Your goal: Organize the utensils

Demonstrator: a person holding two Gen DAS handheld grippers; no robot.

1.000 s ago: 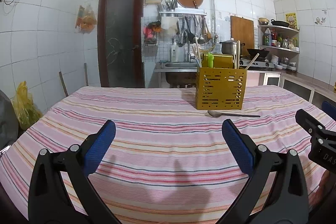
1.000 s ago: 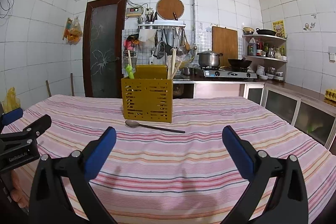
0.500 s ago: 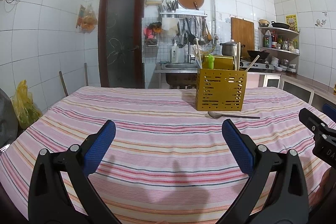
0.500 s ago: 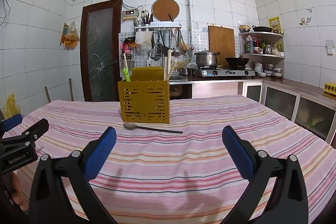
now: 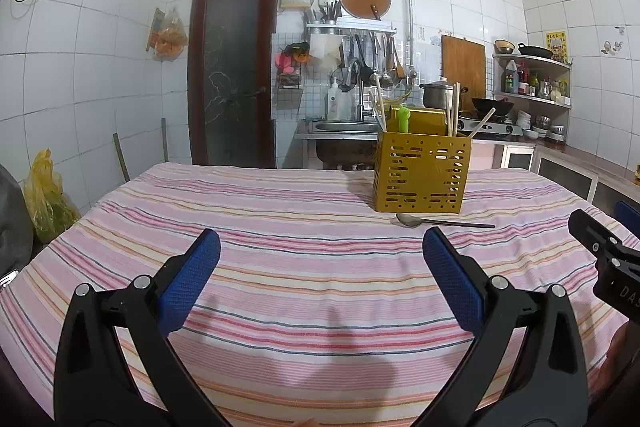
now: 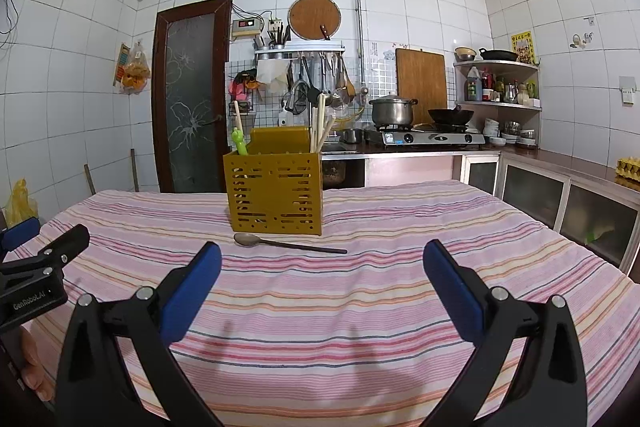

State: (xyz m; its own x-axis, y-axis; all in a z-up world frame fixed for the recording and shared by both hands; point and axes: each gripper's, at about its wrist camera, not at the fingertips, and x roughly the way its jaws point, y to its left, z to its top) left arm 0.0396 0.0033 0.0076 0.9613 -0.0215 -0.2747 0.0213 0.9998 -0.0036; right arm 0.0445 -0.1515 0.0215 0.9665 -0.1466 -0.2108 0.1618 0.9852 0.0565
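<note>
A yellow perforated plastic utensil caddy (image 6: pixel 274 193) stands upright toward the far edge of the desk (image 6: pixel 360 307), which is covered by a pink striped cloth. Pale wooden chopsticks (image 6: pixel 320 127) and a green plastic-handled utensil (image 6: pixel 240 143) stick up out of it. A metal spoon with a dark handle (image 6: pixel 288 243) lies flat on the cloth just in front of the caddy, bowl to the left, apart from both tools. The left gripper (image 5: pixel 320 279) hovers above the near edge with its blue-padded jaws spread wide and holding nothing. The right gripper (image 6: pixel 322 281) hovers beside it, jaws likewise wide apart and empty, facing the spoon
</note>
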